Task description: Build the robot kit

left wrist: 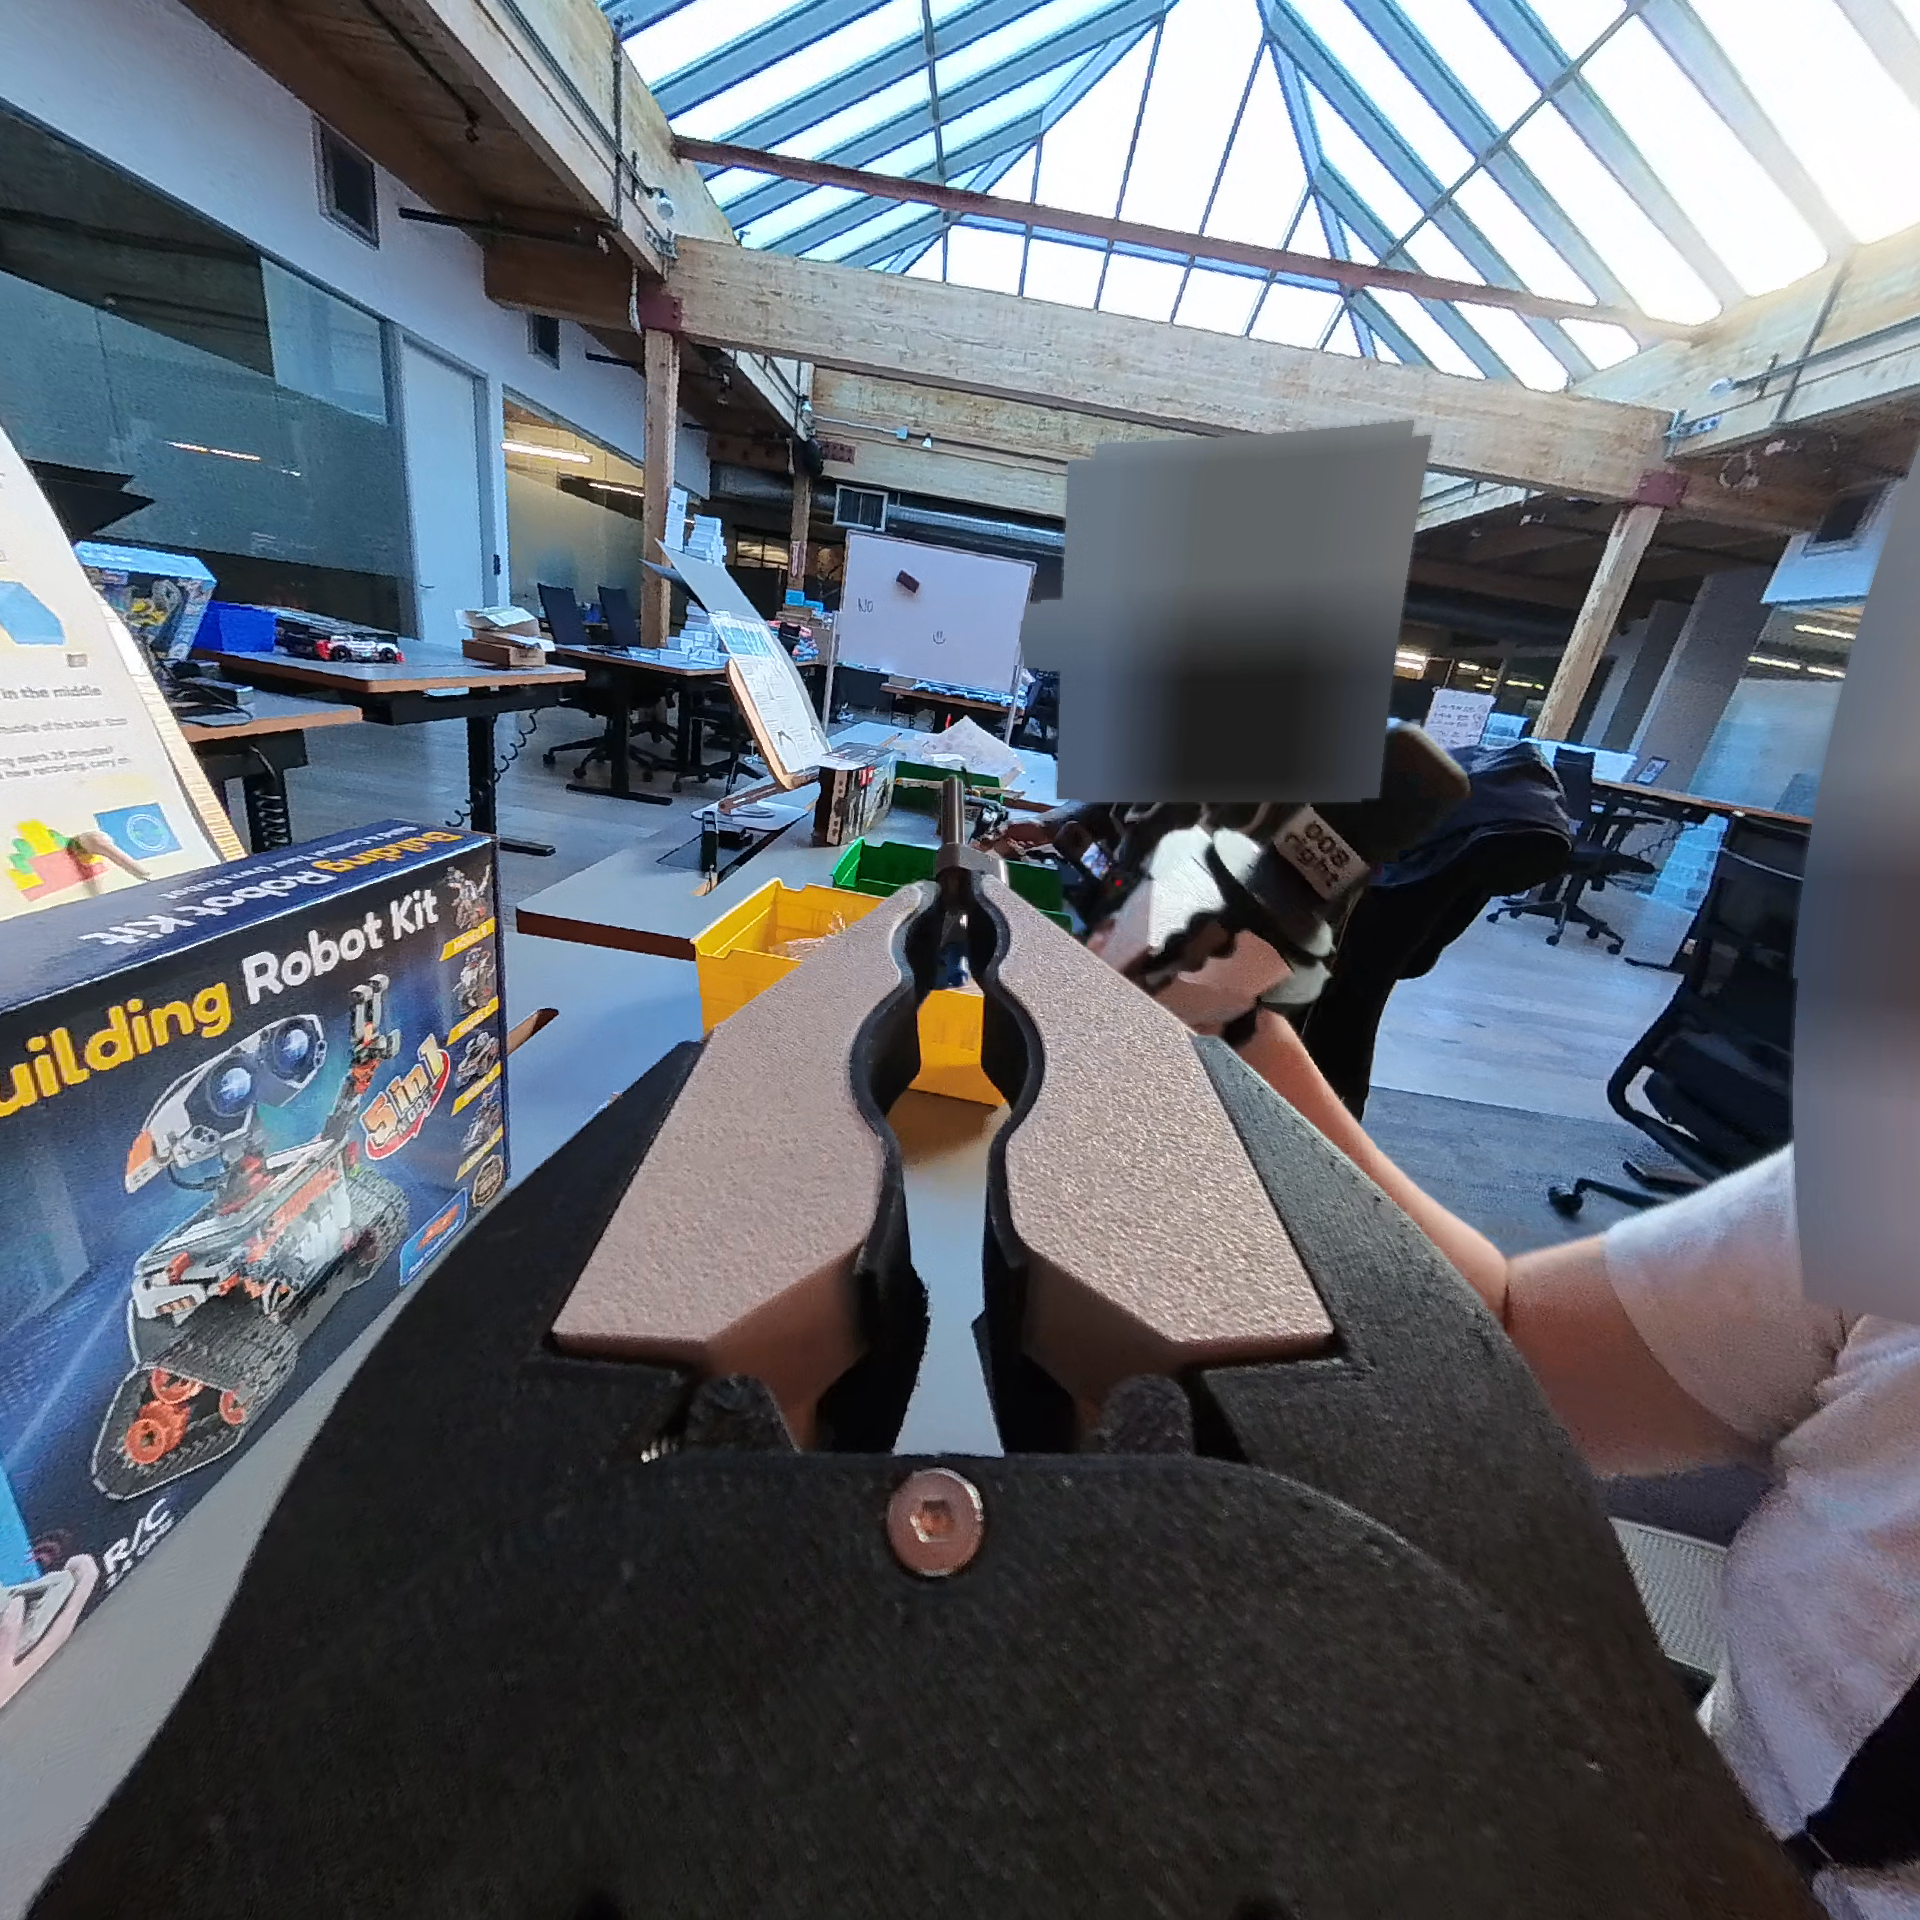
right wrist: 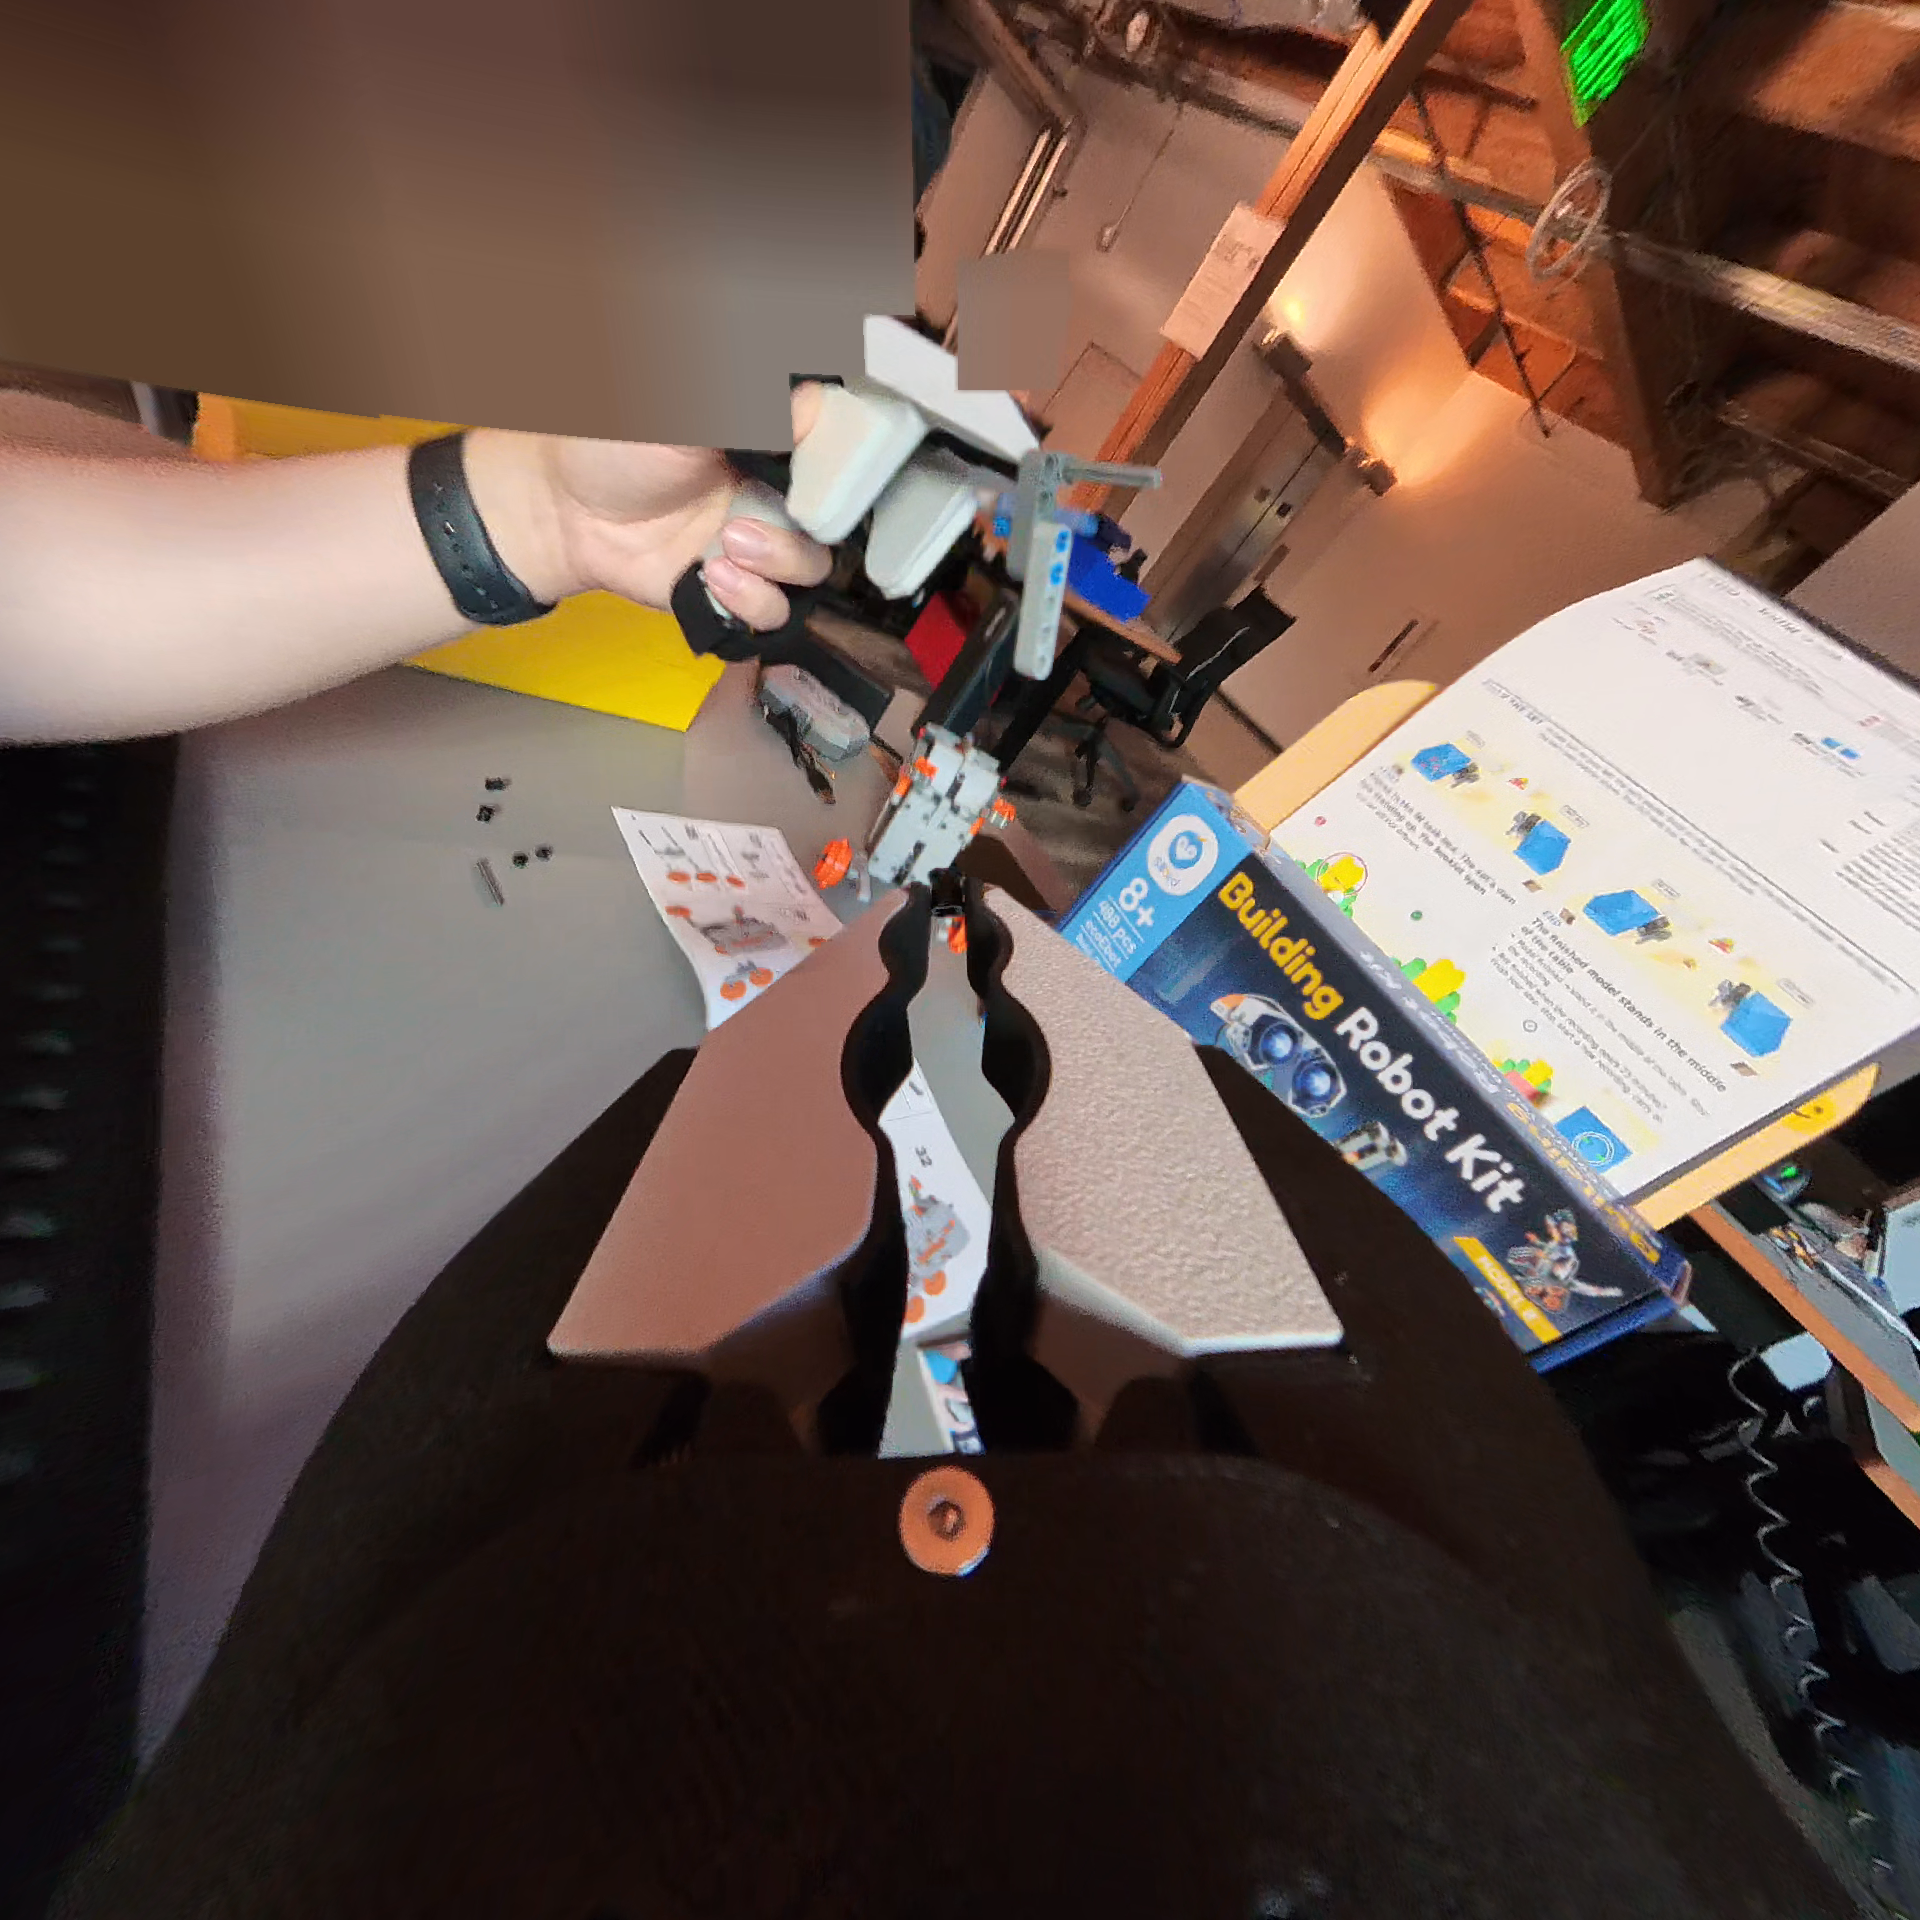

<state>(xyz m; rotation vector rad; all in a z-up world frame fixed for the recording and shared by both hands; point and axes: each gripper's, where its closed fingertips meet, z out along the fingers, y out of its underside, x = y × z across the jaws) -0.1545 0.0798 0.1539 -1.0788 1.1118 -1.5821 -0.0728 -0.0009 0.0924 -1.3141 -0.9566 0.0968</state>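
Plainly, from the left wrist view, the left gripper (left wrist: pixel 951 902) has its fingers pinched together at the tips on a grey building-kit beam assembly (left wrist: pixel 952 831), of which a grey rod end and a blue peg show just past the tips. The grip is on a narrow edge, so the piece could, by my judgement, swivel or slip out if it is pushed from the side. This gripper points level across the white table (left wrist: pixel 623 997), with a yellow parts bin (left wrist: pixel 774 940) and a green bin (left wrist: pixel 883 868) beyond the tips and the robot kit box (left wrist: pixel 249 1132) standing to the left. The right gripper appears farther off to the right, above the table.

From the right wrist view, the right gripper (right wrist: pixel 948 914) is closed on a small black piece at the bottom of a grey-and-orange block sub-assembly (right wrist: pixel 940 805), lifted clear of the table. A hand (right wrist: pixel 665 530) with a black wristband holds the left gripper above, its long grey beam hanging down toward the sub-assembly; whether the two touch I cannot tell. Misalignment could pop pegs loose onto the instruction leaflet (right wrist: pixel 727 894) below. Small black pins (right wrist: pixel 514 831) lie well apart to the left.
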